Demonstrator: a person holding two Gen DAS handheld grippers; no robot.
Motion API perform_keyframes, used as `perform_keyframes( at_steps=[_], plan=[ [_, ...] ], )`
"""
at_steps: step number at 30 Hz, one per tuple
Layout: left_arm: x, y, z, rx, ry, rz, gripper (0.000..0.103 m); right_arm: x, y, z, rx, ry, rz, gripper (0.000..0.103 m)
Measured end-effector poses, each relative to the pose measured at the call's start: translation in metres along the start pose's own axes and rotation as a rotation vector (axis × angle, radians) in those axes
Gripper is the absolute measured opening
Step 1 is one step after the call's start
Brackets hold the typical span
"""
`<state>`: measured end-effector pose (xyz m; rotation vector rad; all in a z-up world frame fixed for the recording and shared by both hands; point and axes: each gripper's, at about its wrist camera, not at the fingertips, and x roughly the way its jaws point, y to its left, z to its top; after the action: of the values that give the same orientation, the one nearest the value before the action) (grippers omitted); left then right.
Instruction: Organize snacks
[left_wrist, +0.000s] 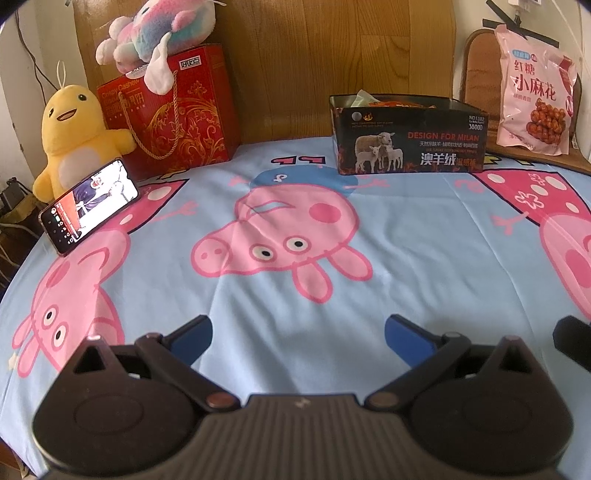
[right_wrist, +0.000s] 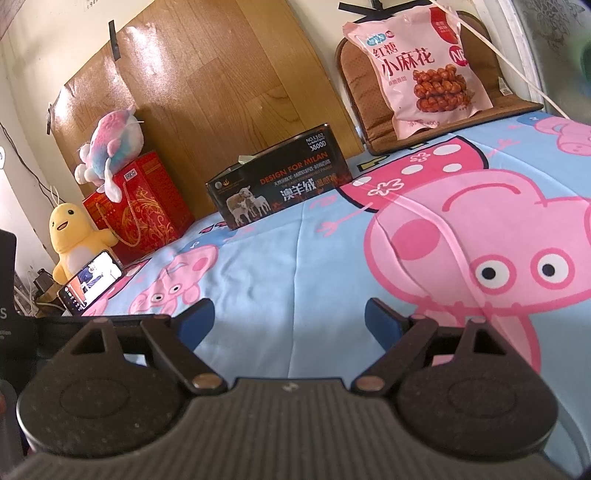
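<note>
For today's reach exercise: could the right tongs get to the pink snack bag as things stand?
Probably yes. The right tongs are open and empty, and only bare bedsheet lies between them and the pink snack bag, which leans upright on the brown cushion.

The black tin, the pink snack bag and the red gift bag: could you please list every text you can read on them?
"DESIGN FOR MILAN", "澳羊绒", "NO.L102": black tin.
"红糖", "小麻花": pink snack bag.
"Crispy Cashew": red gift bag; its white label is blurred.
Smaller print on all three is too small to read.
</note>
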<state>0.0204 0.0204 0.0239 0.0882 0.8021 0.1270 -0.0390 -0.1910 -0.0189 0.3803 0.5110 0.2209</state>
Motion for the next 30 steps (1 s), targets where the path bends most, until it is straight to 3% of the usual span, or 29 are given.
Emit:
perform_keyframes(
  at_steps=[30],
  plan=[
    [0.001, -0.0065, 0.0, 0.042, -0.026, 0.044, 0.103, 0.0018, -0.0078, 0.0016, 0.017, 0.004, 0.008, 0.091]
  ],
)
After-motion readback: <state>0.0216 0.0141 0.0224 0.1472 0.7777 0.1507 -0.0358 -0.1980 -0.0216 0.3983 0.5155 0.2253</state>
